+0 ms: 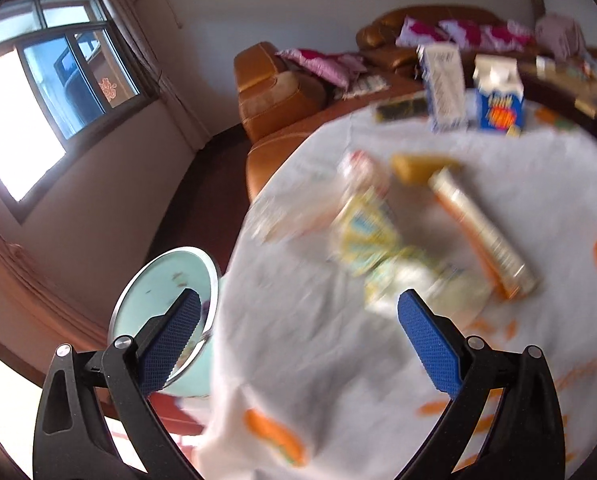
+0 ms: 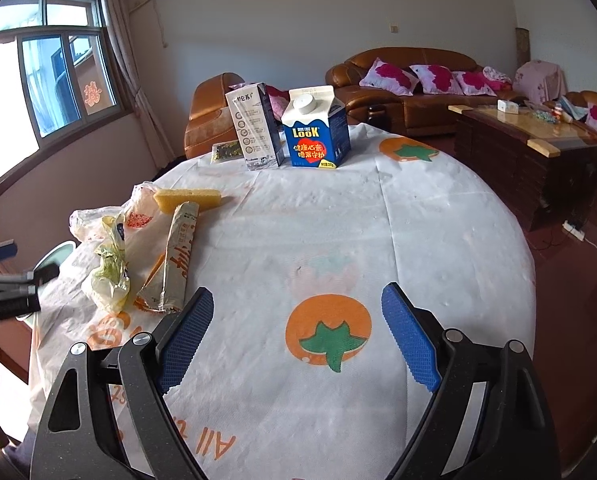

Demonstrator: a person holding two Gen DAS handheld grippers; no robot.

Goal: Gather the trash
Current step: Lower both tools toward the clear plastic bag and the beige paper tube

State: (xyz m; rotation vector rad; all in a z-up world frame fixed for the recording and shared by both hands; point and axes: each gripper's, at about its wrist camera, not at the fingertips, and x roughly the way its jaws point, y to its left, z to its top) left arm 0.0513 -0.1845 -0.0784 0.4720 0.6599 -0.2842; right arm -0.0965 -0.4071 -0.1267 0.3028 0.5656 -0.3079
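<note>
Left wrist view: left tool (image 1: 298, 332) spread, empty, above the tabletop (image 1: 318, 360) edge — crumpled wrappers (image 1: 378, 240) and foil tube (image 1: 482, 236) lie just ahead, blurred.

Right wrist view: right tool (image 2: 296, 334) spread wide, nothing between its pads — wrappers (image 2: 110, 268) near the tabletop's left edge.

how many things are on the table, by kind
cartons: 2 (blue milk carton, white-and-navy carton)
wrappers and bags: 4 (plastic bag, crumpled wrapper, foil tube wrapper, dark packet)
yellow sponge: 1
total: 7
</note>
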